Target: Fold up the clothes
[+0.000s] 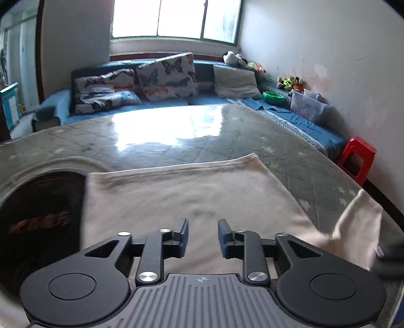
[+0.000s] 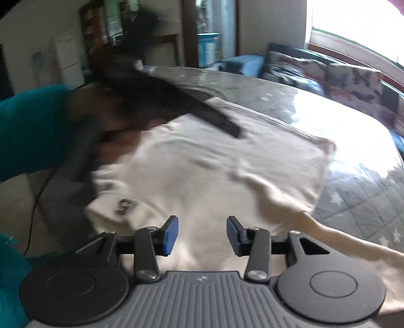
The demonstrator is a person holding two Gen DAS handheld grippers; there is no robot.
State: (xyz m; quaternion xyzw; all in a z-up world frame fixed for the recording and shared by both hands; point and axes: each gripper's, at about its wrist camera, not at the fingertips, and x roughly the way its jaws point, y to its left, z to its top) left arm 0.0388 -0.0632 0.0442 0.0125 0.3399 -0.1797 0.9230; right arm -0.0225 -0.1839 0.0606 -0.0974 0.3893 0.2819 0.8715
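Premises are a home living room. A blue sofa (image 1: 156,103) carrying 3 cushions, 2 in butterfly print (image 1: 168,75), stands under a wide window (image 1: 176,20), with soft toys (image 1: 290,82), a green bowl (image 1: 274,97) and a clear storage box (image 1: 309,106) along the side wall. A quilted, glossy-covered table (image 1: 176,136), a red plastic stool (image 1: 358,159) and a white cabinet (image 2: 68,58) complete the domestic furnishings.

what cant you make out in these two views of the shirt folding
- Left gripper in the right wrist view: motion blur, so its jaw state is unreadable there.
- Small dark print on the cream shirt: blurred and crumpled.
- Shirt's near edge, left wrist view: hidden under the gripper body.
- Orange print on the dark garment: blurred.
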